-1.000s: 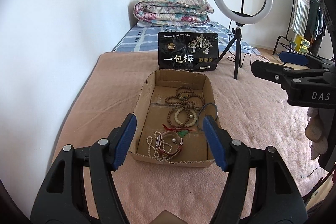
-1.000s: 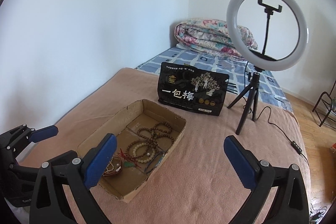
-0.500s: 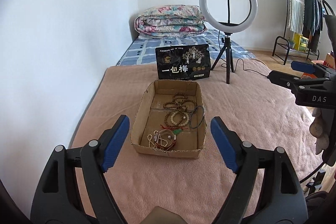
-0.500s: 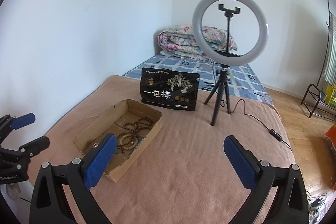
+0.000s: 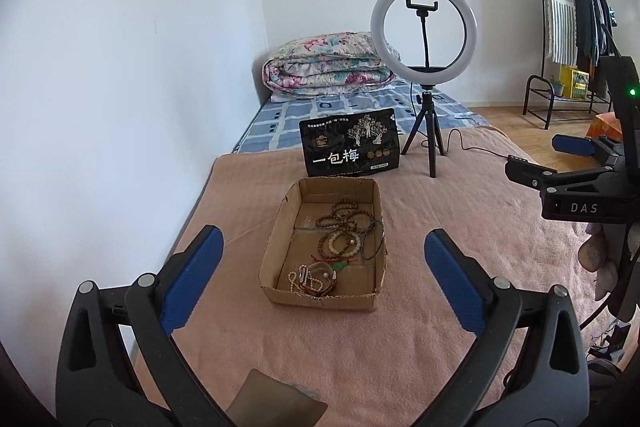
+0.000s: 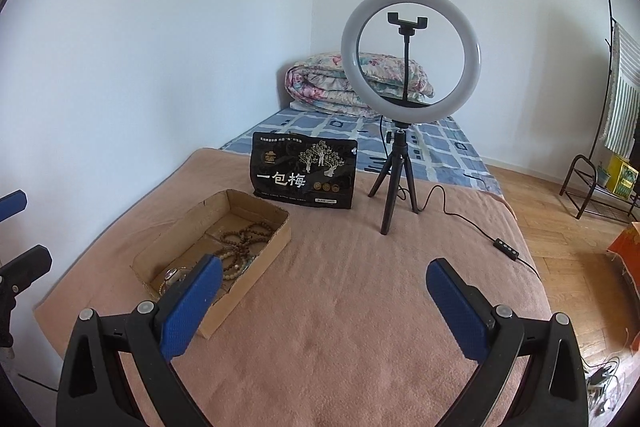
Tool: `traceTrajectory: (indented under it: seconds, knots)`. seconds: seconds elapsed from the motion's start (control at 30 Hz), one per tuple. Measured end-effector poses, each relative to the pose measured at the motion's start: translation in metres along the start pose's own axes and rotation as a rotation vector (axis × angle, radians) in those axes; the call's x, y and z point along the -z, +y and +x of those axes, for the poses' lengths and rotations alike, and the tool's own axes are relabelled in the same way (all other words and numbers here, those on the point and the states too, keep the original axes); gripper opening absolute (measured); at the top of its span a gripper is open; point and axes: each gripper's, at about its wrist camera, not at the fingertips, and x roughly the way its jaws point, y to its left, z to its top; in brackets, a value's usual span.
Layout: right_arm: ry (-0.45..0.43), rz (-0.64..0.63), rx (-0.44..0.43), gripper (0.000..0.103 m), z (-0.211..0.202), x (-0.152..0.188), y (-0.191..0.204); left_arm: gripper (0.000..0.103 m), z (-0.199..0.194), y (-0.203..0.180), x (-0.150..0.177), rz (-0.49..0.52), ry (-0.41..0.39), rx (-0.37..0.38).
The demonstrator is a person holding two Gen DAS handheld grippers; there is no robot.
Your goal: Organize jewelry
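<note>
A shallow cardboard box [image 5: 280, 251] [image 6: 260, 259] lies on the pink blanket and holds several bead bracelets [image 5: 340, 219], a pearl strand [image 5: 306, 279] and a dark bangle [image 5: 372, 239]. My left gripper [image 5: 320, 279] hangs back from the box's near wall; its jaws are opening, wide apart, nothing between them. My right gripper [image 6: 324, 299] stands open and empty over bare blanket to the right of the box. The right gripper [image 5: 576, 163] also shows at the right edge of the left wrist view.
A black snack bag [image 5: 352, 147] [image 6: 306, 175] stands behind the box. A ring light on a tripod [image 5: 426, 27] [image 6: 408, 55] stands to its right, its cable [image 6: 472, 223] trailing across the blanket. A folded quilt [image 5: 328, 67], the white wall at left, a clothes rack [image 5: 576, 19].
Both grippers have drawn back from the box and risen, so the box looks smaller and farther. The left gripper's jaws have spread wider.
</note>
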Motion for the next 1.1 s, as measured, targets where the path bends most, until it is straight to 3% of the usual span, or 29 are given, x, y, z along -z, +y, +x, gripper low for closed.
traceTrajectory:
  seconds: [1.1]
  knots:
    - [0.005, 0.004, 0.012, 0.103, 0.0043, 0.0042, -0.0051, 0.102, 0.0102, 0.0011, 0.0070, -0.016, 0.036, 0.013]
